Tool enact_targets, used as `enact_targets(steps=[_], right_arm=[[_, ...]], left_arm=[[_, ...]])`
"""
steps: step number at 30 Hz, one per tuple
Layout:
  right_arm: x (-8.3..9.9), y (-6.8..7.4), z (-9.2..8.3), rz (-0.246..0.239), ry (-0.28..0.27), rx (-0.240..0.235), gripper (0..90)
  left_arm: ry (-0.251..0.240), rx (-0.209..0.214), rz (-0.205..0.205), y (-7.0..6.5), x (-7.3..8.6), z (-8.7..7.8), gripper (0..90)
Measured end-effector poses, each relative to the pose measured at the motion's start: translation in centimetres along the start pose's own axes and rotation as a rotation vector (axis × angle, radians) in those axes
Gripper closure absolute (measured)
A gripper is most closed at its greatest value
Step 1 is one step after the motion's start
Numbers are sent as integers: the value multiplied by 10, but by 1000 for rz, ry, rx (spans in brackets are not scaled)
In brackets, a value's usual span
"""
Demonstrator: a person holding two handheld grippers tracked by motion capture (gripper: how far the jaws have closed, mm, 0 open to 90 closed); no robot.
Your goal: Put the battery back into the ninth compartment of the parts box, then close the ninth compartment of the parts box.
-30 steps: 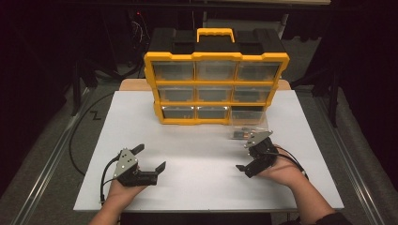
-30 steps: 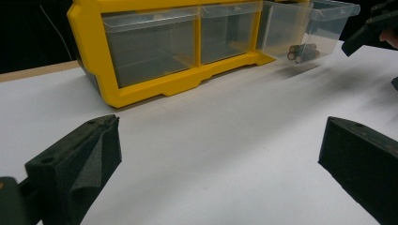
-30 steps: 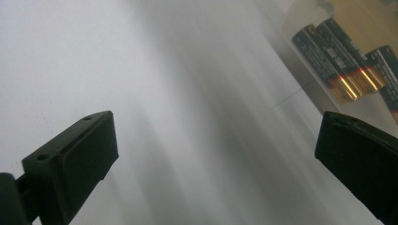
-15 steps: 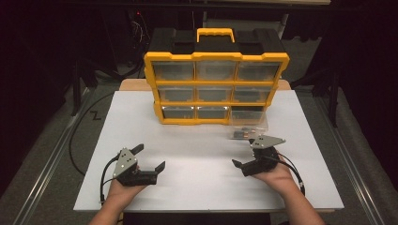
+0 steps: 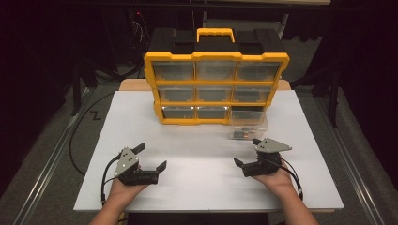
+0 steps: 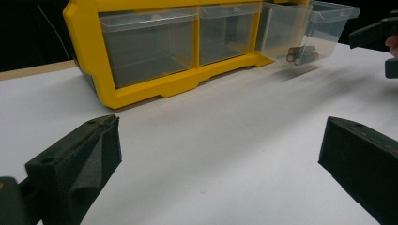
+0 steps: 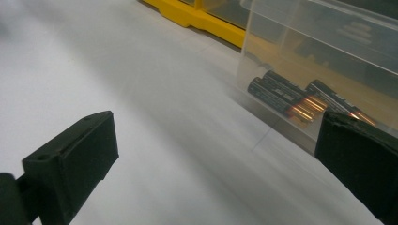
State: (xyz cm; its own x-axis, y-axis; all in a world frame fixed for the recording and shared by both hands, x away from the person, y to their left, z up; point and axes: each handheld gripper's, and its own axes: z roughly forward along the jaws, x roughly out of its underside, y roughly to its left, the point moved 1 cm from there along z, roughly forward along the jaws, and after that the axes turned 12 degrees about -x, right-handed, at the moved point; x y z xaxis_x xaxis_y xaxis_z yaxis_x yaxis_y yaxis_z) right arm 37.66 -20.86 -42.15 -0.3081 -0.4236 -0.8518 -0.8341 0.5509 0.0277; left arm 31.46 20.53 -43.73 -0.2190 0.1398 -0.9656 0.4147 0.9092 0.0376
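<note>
1. The right gripper (image 5: 246, 152) is sitting nearer the person than a second ago, having drawn back from the clear drawer (image 5: 248, 123); its jaws are standing wide apart, holding nothing.
2. That drawer is standing pulled out of the yellow organizer (image 5: 216, 86) at the bottom right slot, with batteries (image 7: 300, 101) lying on its floor (at least three are showing); judging by this, the right hand is finishing one step or resetting for another.
3. The left gripper (image 5: 151, 157) is resting low on the white table (image 5: 197, 140), unmoved, jaws spread and empty, pointing toward the organizer; both forearms are reaching in from the near edge.
</note>
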Motion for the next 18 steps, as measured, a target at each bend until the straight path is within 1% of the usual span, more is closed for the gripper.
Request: enact_targets(steps=[1, 5, 8, 10, 12, 13, 14, 16, 18], right_arm=[[0, -1, 0, 8, -3, 1, 17], [1, -3, 1, 13, 7, 8, 59], [1, -3, -1, 6, -3, 15, 169], [0, -1, -3, 11, -12, 16, 211], [0, -1, -4, 21, -20, 12, 275], [0, 0, -4, 22, -23, 17, 306], [0, 0, -5, 12, -22, 24, 339], [1, 1, -5, 12, -23, 25, 401], [2, 1, -4, 4, -13, 36, 451]], left_arm=[[-2, -1, -8, 0, 0, 0, 2], [4, -2, -2, 1, 0, -1, 2], [4, 7, 3, -1, 1, -1, 2], [3, 10, 5, -1, 1, -2, 2], [3, 12, 2, -1, 0, -2, 2], [-1, 12, -2, -1, 0, -2, 2], [-3, 12, -3, -1, 0, -2, 2], [-5, 13, -5, -1, 0, -1, 2], [-6, 14, -7, -1, 0, -2, 2]])
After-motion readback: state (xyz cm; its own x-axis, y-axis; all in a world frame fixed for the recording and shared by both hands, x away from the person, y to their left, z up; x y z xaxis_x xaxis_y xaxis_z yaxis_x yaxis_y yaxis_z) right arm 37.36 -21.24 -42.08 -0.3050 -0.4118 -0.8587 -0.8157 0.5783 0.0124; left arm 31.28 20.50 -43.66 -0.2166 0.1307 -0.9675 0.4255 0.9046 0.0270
